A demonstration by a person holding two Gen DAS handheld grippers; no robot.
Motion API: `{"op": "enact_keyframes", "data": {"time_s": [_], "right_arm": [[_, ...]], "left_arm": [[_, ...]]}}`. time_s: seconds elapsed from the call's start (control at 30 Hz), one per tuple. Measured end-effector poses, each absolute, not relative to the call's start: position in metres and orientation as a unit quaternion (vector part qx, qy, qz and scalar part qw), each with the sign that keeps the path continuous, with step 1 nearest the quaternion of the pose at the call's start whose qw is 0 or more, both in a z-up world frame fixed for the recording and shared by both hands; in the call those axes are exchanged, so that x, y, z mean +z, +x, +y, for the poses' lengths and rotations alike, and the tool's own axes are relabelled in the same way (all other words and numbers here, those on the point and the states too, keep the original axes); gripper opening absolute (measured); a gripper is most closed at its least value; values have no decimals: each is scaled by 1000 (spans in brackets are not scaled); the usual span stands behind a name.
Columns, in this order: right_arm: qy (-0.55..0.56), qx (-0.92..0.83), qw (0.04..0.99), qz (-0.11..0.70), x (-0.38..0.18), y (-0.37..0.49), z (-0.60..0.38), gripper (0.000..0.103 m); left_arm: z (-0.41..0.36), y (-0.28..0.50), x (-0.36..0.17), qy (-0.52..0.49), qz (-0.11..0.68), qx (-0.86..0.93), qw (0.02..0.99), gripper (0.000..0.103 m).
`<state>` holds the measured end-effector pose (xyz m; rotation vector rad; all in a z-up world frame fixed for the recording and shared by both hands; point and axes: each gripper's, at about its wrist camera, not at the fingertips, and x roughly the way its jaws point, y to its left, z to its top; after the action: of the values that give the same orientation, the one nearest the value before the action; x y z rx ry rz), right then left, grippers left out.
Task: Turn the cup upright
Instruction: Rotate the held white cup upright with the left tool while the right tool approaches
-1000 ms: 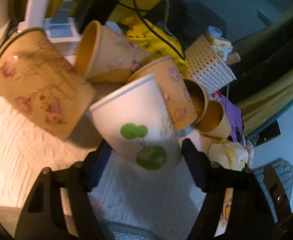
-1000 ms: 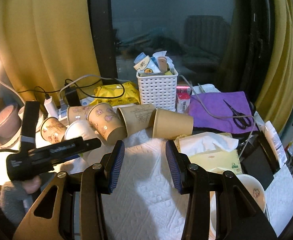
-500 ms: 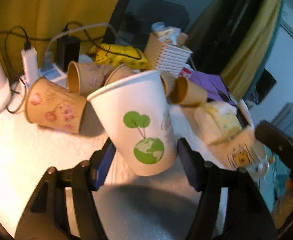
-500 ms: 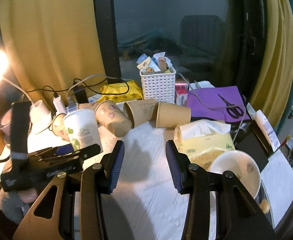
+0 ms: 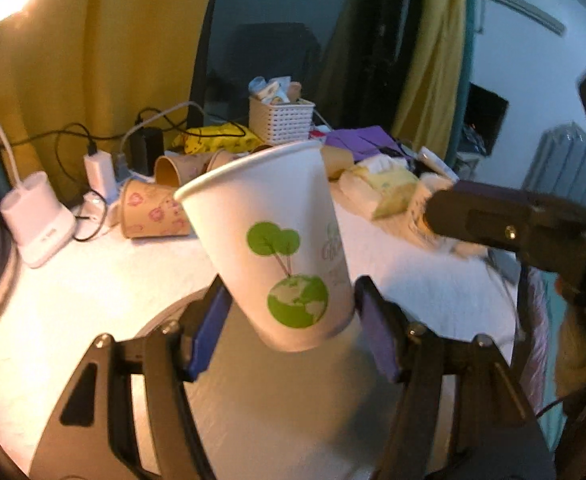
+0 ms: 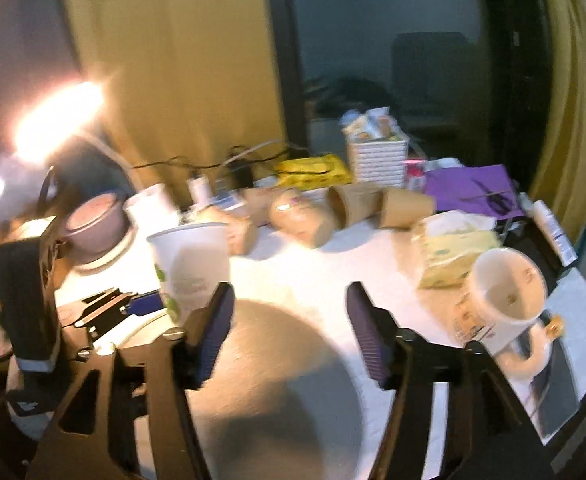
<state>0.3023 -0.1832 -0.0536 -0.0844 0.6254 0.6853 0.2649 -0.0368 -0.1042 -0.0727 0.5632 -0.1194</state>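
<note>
The white cup [image 5: 271, 236] stands mouth-up, leaning slightly, between the fingers of the left gripper [image 5: 289, 324], above the table [image 5: 93, 280]. Behind it lies a row of paper cups on their sides [image 5: 153, 214], and behind those a lattice basket [image 5: 281, 120] with a packet [image 5: 213, 142] to its left. A charger base [image 5: 37, 216] sits at far left. To the cup's right lies a tissue pack [image 5: 389, 192]. The right gripper [image 6: 289, 320] hovers right of the cup (nothing between its fingers), with a mug [image 6: 507, 288] further right.
</note>
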Motion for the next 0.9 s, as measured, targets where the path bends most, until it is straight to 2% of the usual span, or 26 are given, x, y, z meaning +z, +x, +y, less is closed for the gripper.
{"op": "enact_keyframes", "data": {"time_s": [0.4,0.53,0.9], "right_arm": [[-22,420,836,352,-75,237,-152,67],[-8,438,821,367,-80,225,-149,75],[2,449,807,383,-86,222,-152,76]], "left_arm": [[-43,176,-133,33,283,-87,955,65],[-53,161,-139,52,282,-100,953,65],[-73,151,-139,88,267,-121,952,65]]}}
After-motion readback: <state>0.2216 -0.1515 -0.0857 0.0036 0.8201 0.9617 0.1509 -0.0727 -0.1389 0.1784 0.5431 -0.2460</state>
